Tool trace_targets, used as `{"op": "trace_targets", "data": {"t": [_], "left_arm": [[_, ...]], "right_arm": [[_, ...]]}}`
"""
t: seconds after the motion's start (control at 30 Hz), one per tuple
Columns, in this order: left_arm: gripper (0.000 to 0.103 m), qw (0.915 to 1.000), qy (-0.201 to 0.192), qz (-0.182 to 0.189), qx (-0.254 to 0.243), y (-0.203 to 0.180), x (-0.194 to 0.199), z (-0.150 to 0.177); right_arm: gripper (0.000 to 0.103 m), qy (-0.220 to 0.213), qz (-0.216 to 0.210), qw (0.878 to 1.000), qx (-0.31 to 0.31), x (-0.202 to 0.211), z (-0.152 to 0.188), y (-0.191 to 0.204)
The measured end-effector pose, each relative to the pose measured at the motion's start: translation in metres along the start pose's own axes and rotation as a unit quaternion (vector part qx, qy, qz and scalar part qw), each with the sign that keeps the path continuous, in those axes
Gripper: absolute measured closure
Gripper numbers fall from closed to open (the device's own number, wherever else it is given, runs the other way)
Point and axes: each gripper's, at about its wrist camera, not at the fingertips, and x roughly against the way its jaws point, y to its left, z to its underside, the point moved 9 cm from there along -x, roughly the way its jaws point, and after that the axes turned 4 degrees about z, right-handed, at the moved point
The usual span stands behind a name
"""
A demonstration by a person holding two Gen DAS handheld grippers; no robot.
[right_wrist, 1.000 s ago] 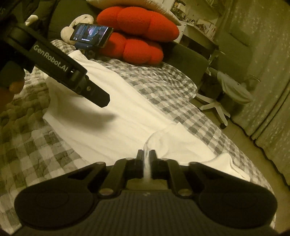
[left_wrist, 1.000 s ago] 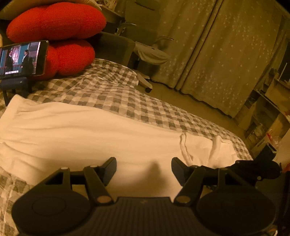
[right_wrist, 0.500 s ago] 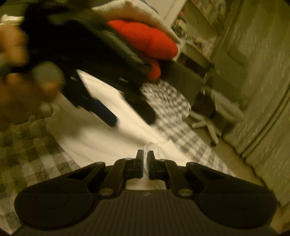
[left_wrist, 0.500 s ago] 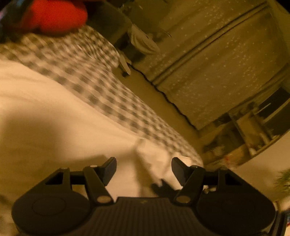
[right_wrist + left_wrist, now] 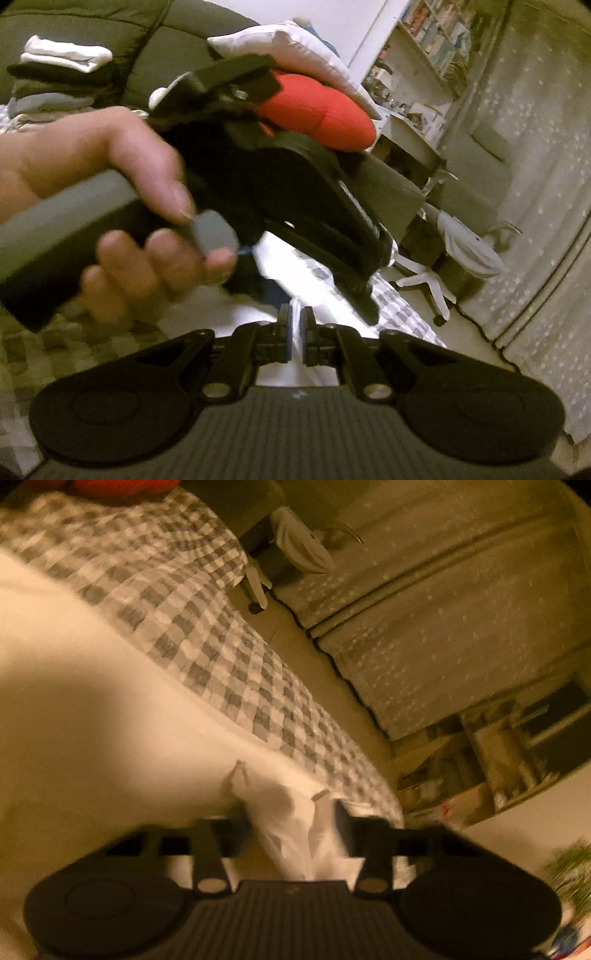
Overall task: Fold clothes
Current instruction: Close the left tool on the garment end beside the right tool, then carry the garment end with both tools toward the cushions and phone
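A white garment (image 5: 92, 720) lies spread over the checked bedspread (image 5: 192, 616). In the blurred left wrist view my left gripper (image 5: 291, 821) is open and low over the garment's end, with a raised fold of white cloth (image 5: 284, 834) between its fingers. My right gripper (image 5: 295, 319) is shut on a thin pinch of the same white garment (image 5: 280, 254). Right in front of it, a hand (image 5: 122, 177) holds the left gripper's handle, and that tool hides most of the cloth.
Red cushions (image 5: 325, 110) and a white pillow (image 5: 295, 48) lie at the bed's head, with a stack of folded clothes (image 5: 55, 74) at the far left. An office chair (image 5: 458, 251), curtains (image 5: 443, 627) and cluttered shelves (image 5: 491, 760) stand beyond the bed's edge.
My left gripper has swung right and down to the garment's end and now straddles a raised fold, close in front of the right gripper. The right gripper stays shut on the cloth.
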Motion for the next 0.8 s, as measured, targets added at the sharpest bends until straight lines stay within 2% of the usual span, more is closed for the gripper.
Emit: {"op": "trace_targets", "data": {"t": [0.03,0.13,0.27,0.43,0.5,0.53,0.57,0.63,0.8], "left_arm": [[0.101,0.9997,0.0,-0.012,-0.021,-0.001,-0.002,0.0],[0.101,0.9981,-0.023,-0.039,-0.043,0.004,0.001,-0.006],[0.101,0.9965,-0.056,-0.04,-0.048,0.005,0.012,-0.017],[0.101,0.9963,-0.052,-0.046,-0.052,0.009,0.014,-0.019],[0.101,0.9967,-0.05,-0.046,-0.045,0.014,0.016,-0.019],[0.101,0.9968,-0.05,-0.045,-0.042,0.014,0.016,-0.018],[0.101,0.997,-0.049,-0.044,-0.04,0.014,0.017,-0.018],[0.101,0.9973,-0.049,-0.041,-0.035,0.014,0.018,-0.018],[0.101,0.998,-0.048,-0.035,-0.023,0.015,0.021,-0.018]], "right_arm": [[0.099,0.001,-0.001,1.0,0.0,0.0,0.0,0.001],[0.098,0.002,-0.005,1.0,0.001,-0.001,0.0,0.003],[0.098,0.01,-0.009,1.0,0.013,-0.003,0.003,0.01],[0.098,0.029,-0.01,0.998,0.051,-0.009,0.011,0.023],[0.09,0.032,-0.007,0.998,0.059,-0.011,0.012,0.026],[0.082,0.03,-0.003,0.998,0.058,-0.01,0.012,0.023],[0.067,0.026,0.0,0.998,0.056,-0.009,0.011,0.021],[0.054,0.019,0.008,0.998,0.057,-0.009,0.011,0.017],[0.054,0.015,0.033,0.996,0.085,-0.019,0.013,0.021]]}}
